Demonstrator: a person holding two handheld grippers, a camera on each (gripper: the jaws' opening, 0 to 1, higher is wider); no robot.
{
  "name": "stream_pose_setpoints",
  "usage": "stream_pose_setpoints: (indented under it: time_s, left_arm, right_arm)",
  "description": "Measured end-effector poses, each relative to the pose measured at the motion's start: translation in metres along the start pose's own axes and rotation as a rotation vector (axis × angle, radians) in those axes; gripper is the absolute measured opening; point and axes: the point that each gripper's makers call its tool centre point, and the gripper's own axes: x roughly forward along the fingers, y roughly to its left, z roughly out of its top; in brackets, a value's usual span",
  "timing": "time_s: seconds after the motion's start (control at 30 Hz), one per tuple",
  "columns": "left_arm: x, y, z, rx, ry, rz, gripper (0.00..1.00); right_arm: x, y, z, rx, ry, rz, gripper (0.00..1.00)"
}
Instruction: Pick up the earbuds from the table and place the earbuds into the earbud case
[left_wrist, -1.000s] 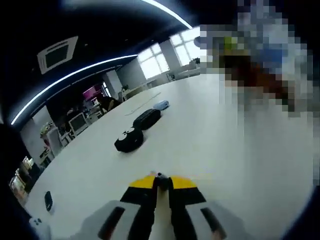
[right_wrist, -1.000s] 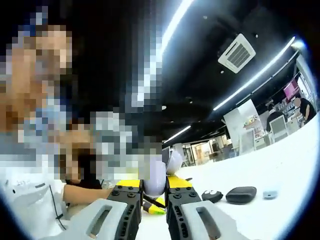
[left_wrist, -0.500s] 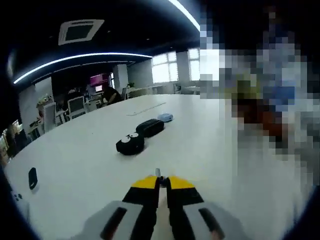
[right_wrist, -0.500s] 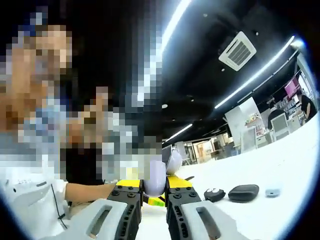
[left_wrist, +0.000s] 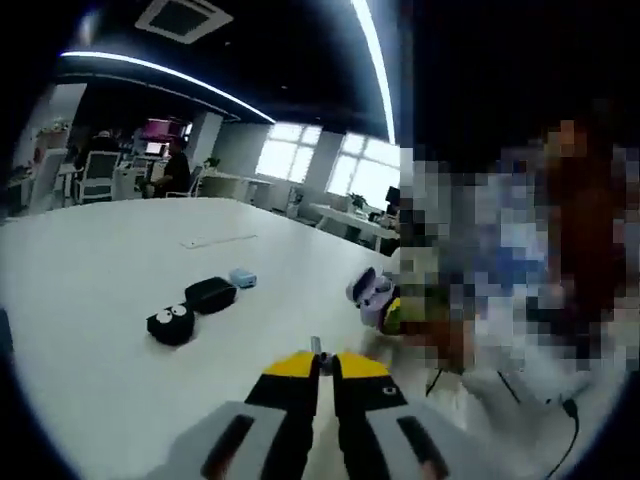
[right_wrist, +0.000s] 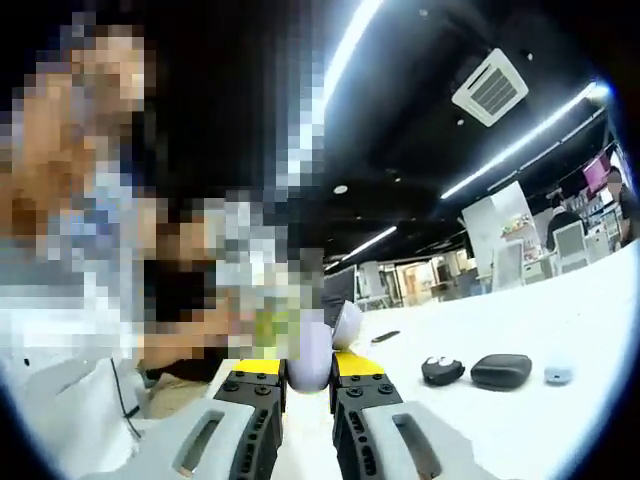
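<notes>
In the left gripper view, the left tongs (left_wrist: 319, 358) are seen rising from the bottom centre, their yellow-tipped jaws drawn almost together on a tiny dark-and-silver piece, an earbud (left_wrist: 316, 346) as far as can be told, pinched at the very tips. Beyond them the white bench (left_wrist: 90, 270) spreads across the left half of the frame. At left of centre a small black pouch with white eye marks (left_wrist: 171, 324) is seen lying on it, a black oval case (left_wrist: 210, 294) just beside it, and a little pale blue object (left_wrist: 242, 277) next to that. Right of centre the lilac earbud case (left_wrist: 368, 294) is seen with its lid up, held off the bench in the other tongs, whose yellow tips show just below it. In the right gripper view, the right tongs (right_wrist: 308, 366) are clamped on the earbud case (right_wrist: 310, 358), at bottom centre, lid tilted up to the right. The same pouch (right_wrist: 441, 369), black case (right_wrist: 500, 370) and blue object (right_wrist: 558, 374) are lined up on the bench (right_wrist: 560, 320) at lower right.
</notes>
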Motion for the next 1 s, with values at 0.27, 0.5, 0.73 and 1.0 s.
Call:
stream_pose_setpoints:
  time_s: [0.27,0.5,0.73,1.0]
  left_arm:
    - [0.009,-0.044,0.005,0.136,0.241,-0.093,0.08]
    - [0.013,-0.058,0.004,0.278,0.456,-0.139,0.08]
    - [0.017,-0.059,-0.018,0.374,0.771,-0.180,0.08]
    - [0.030,-0.066,-0.027,0.401,0.924,-0.233,0.08]
  right_arm:
    - [0.003,0.013,-0.007,-0.012,0.035,0.050,0.16]
    - [0.007,0.027,-0.021,-0.016,0.095,0.110,0.16]
    - [0.008,0.033,-0.028,-0.015,0.125,0.132,0.16]
    - [0.009,0.036,-0.032,-0.009,0.139,0.142,0.16]
